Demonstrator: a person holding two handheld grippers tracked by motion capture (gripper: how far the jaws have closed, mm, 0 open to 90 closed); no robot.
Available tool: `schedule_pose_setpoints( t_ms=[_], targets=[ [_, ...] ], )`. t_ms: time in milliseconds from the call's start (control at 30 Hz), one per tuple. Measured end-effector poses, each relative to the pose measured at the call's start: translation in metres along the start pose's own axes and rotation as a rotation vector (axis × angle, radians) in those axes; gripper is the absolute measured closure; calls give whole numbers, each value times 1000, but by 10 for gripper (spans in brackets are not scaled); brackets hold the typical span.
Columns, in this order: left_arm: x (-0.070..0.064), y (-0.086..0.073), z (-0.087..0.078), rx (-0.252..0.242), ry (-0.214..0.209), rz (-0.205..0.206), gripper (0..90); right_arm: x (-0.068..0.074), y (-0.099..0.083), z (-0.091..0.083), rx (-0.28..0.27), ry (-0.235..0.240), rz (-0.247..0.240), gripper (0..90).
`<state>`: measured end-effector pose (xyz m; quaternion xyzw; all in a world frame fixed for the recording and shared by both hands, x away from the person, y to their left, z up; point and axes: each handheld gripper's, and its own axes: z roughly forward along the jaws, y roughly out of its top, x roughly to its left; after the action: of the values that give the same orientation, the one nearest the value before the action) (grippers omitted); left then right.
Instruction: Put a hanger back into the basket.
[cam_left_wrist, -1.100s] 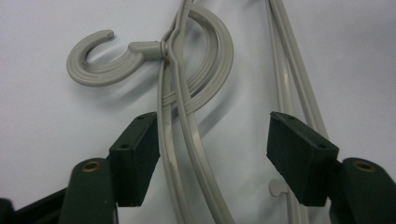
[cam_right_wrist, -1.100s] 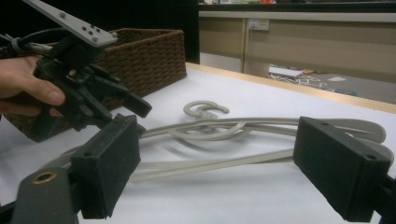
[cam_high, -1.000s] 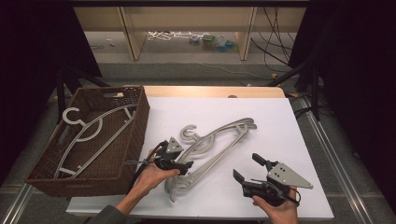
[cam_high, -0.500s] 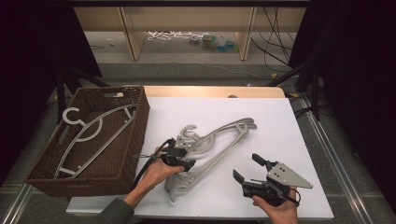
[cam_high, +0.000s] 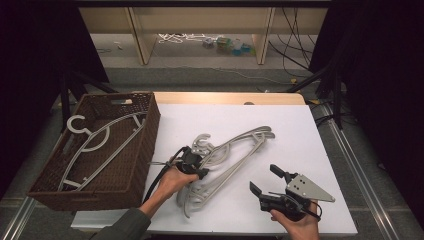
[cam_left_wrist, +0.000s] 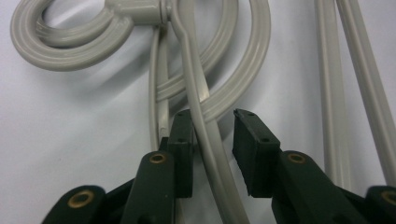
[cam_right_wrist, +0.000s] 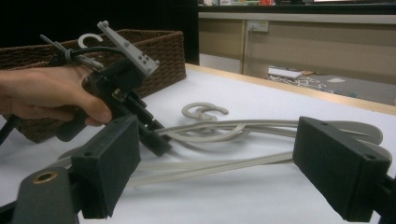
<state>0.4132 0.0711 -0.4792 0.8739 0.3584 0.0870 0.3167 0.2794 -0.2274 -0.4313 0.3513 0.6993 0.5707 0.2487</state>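
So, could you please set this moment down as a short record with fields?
Work: grey hangers moved from the white table to the wicker basket
Basket: one hanger lies inside
Left gripper: jaws open around a hanger bar near the hooks, not yet closed
Right gripper: jaws open, holding nothing, apart from the pile
Pile: several hangers overlapping, hooks toward the basket

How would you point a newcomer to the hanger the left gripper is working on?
On the white table, right of the brown wicker basket, lies a heap of grey plastic hangers. The left gripper straddles one hanger's arm just below its hook, jaws open. The basket's hanger lies apart.
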Motion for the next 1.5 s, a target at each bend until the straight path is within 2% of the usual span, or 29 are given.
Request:
schedule_pose_setpoints(
  t_ms=[100, 133, 167, 200, 233, 300, 400, 433, 467, 500, 667, 700, 800, 833, 900, 967, 1033, 1067, 1100, 1200, 1267, 1500],
  targets=[
    [2, 0, 1, -9, -2, -19, 743, 0, 0, 0, 1, 7, 7, 159],
    [4, 1, 0, 5, -8, -22, 743, -1, 0, 1, -14, 18, -4, 159],
    [4, 0, 1, -18, -12, -37, 755, -1, 0, 0, -3, 8, -6, 159],
    [4, 0, 1, -18, -12, -37, 758, -1, 0, 0, -3, 8, -6, 159],
    [4, 0, 0, -28, -7, -57, 763, 0, 0, 0, 5, 8, 7, 159],
    [5, 0, -2, -41, -19, -76, 769, -2, 0, 1, -22, 20, -12, 159],
    [5, 1, -6, -80, -16, -90, 776, -2, 0, 1, -19, 21, -12, 159],
    [4, 2, -8, -84, -13, -92, 778, -1, 0, 0, -5, 16, 12, 160],
    [4, 2, -8, -84, -13, -92, 780, -1, 0, 0, -5, 16, 12, 160],
    [5, 2, -12, -91, -19, -93, 784, -3, 1, 1, -27, 4, -25, 159],
    [5, 3, -19, -113, -30, -100, 800, -3, 1, 0, -26, 3, -23, 159],
    [4, 4, -21, -120, -23, -95, 800, -2, 1, -1, -2, 6, -5, 159],
    [4, 7, -26, -137, -19, -90, 806, -3, 1, 1, -30, 4, -23, 159],
    [5, 7, -28, -135, -29, -87, 807, -2, 1, -1, -9, 1, -14, 160],
    [7, 9, -33, -153, -29, -97, 808, -2, 1, -1, -11, 6, -17, 160],
    [7, 10, -36, -165, -24, -108, 809, -1, 0, 0, -10, 13, 7, 160],
    [8, 11, -38, -172, -22, -113, 809, -2, 1, -1, -7, 9, 1, 159],
    [8, 11, -39, -174, -23, -113, 809, -3, 1, -1, -13, 8, -18, 159],
    [9, 12, -42, -181, -22, -118, 809, -1, 0, 0, -6, 11, 14, 159],
    [10, 14, -46, -188, -16, -119, 810, -1, 0, -1, -6, 11, 14, 159],
    [11, 16, -49, -197, -16, -125, 810, -1, 0, 0, -7, 11, 14, 159],
    [13, 36, -76, -246, 0, -110, 810, -2, 0, -1, -3, 7, 10, 159]
  ],
)
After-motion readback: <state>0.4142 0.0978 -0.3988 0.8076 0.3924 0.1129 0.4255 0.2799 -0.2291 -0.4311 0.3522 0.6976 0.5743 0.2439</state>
